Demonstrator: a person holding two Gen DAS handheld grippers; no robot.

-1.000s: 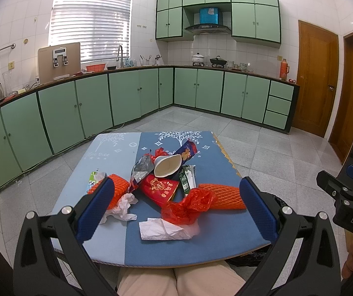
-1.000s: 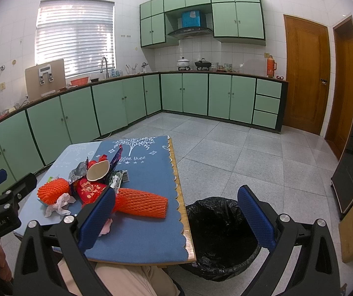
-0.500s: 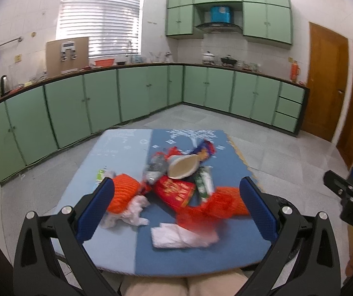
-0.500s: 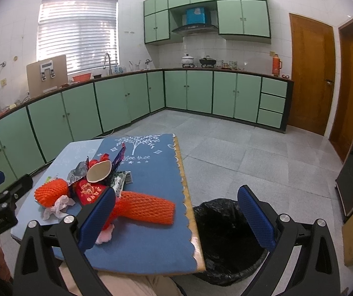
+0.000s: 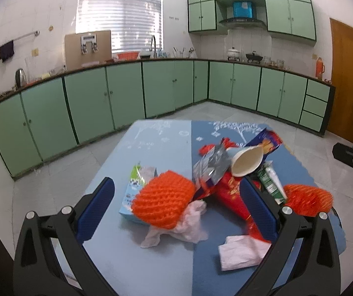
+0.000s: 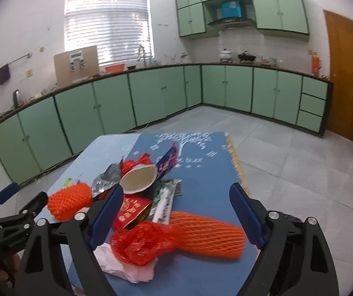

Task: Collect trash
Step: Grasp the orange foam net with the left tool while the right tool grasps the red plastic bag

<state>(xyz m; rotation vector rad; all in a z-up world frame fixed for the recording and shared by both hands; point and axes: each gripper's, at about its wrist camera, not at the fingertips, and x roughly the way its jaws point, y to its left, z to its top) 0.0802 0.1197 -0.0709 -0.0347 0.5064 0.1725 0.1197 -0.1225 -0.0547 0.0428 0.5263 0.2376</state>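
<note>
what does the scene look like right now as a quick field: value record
surface: blue table mat
left gripper: jaws open, holding nothing, framing the round orange foam net
right gripper: jaws open, holding nothing, framing the long orange foam net
pile centre: paper cup on its side, red packet
near edge: white tissue

A home kitchen: pale green cabinets (image 5: 127,93) run along two tiled walls, a range hood (image 5: 243,19) hangs over pots (image 5: 233,53), and a sink tap (image 5: 153,45) stands below the blinded window (image 5: 119,14).
</note>
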